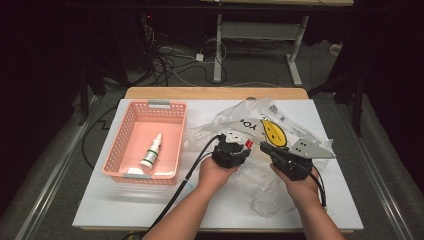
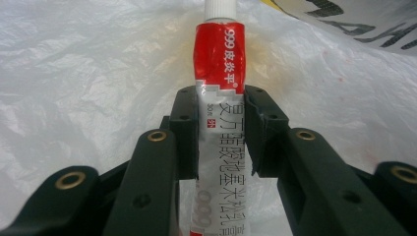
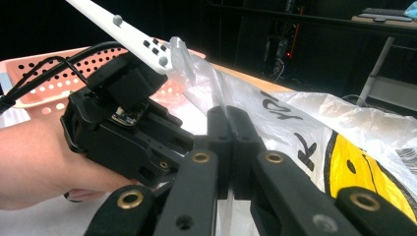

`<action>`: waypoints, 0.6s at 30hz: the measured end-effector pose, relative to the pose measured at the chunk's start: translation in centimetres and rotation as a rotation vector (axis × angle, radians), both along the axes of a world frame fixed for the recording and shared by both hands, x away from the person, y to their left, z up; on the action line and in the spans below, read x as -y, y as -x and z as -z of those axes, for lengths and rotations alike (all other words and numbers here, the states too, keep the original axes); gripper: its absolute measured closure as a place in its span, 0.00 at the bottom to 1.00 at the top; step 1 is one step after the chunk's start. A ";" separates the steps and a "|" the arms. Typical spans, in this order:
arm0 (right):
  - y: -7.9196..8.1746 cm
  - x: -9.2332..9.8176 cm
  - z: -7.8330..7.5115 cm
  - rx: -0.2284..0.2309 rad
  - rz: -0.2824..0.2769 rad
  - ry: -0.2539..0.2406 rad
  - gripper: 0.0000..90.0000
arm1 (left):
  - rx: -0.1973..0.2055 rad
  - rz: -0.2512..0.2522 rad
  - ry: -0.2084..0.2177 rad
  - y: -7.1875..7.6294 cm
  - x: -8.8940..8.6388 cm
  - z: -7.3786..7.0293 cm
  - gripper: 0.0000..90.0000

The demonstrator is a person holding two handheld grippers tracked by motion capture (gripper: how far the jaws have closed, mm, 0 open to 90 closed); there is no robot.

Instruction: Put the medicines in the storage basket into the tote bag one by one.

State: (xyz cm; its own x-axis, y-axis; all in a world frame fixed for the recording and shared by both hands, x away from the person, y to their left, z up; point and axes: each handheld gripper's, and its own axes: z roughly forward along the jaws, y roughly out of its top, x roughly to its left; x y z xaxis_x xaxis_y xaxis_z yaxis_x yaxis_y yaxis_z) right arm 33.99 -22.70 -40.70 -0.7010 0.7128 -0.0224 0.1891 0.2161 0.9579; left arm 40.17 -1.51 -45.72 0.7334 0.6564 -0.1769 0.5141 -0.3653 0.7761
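Observation:
A red and silver ointment tube [image 2: 220, 98] with a white cap stands between the jaws of my left gripper [image 2: 221, 98], which is shut on it over the crumpled clear plastic bag [image 2: 88, 88]. In the high view the left gripper [image 1: 239, 142] is at the table's middle with a bit of the red tube [image 1: 248, 143] showing at its tip. My right gripper [image 3: 228, 118] is shut on a thin fold of the plastic bag [image 3: 275, 118], printed with a yellow smiley face. In the high view the right gripper [image 1: 265, 147] sits just right of the left one, on the bag [image 1: 270, 125].
A pink perforated basket [image 1: 131, 122] stands at the table's left, holding a small white bottle [image 1: 151, 151] with a green label. The white table [image 1: 125, 200] ends in a wooden edge at the back. Cables trail from the left gripper toward the front edge.

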 end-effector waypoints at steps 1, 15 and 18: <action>0.0 0.0 0.0 0.000 0.000 0.000 1.00 | -0.001 0.000 -0.005 -0.1 0.1 0.1 0.75; -0.1 0.3 0.2 0.002 -0.002 -0.001 1.00 | 0.006 0.018 -0.002 0.0 0.9 0.6 0.67; -0.1 0.3 0.2 0.001 -0.001 -0.001 1.00 | 0.008 0.037 0.000 0.4 0.7 0.4 0.63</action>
